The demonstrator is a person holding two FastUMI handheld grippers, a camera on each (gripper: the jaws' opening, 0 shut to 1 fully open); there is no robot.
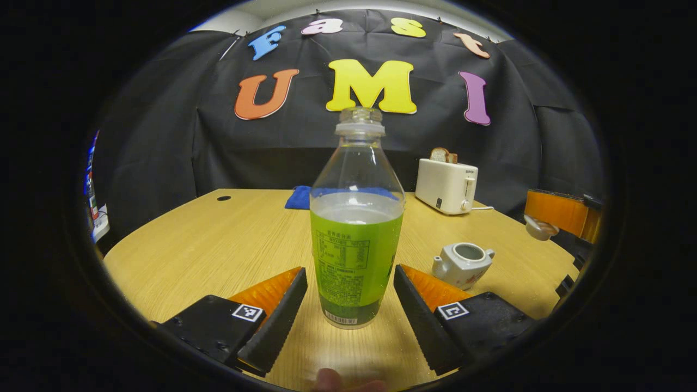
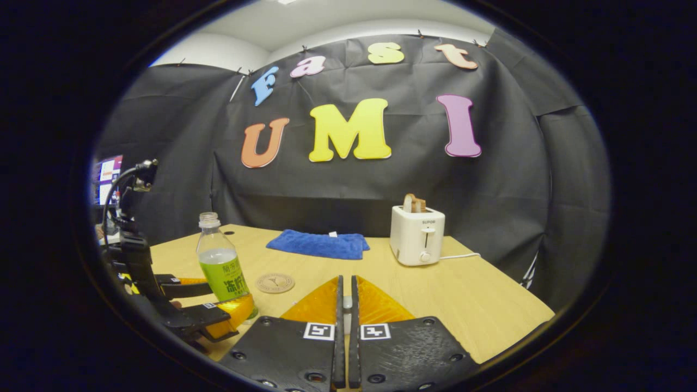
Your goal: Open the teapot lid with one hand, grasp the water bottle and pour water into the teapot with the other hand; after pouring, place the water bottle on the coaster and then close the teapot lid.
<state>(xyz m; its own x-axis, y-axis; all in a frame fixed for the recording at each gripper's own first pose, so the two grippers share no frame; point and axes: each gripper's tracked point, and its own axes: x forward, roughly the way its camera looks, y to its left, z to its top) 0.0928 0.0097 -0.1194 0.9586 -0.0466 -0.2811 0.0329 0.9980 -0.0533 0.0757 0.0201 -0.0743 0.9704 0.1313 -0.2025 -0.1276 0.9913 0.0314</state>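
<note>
- On the surface (image 1: 218, 245), the bottle (image 1: 356, 228) stands between my left tool (image 1: 351, 305), spread wide, untouched.
- My right tool (image 2: 345, 305) pinches the lid (image 1: 540, 227); teapot (image 1: 463, 264) open.

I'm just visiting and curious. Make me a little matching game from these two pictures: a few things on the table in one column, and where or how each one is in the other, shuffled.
Things:
1. water bottle
2. teapot
3. toaster
4. coaster

States:
A. bread sticking out of its top
B. lid off, open at the top
C. lying bare on the table, beside the bottle
D. standing upright between the open fingers of the left gripper

Pairs: 1-D, 2-B, 3-A, 4-C
</note>
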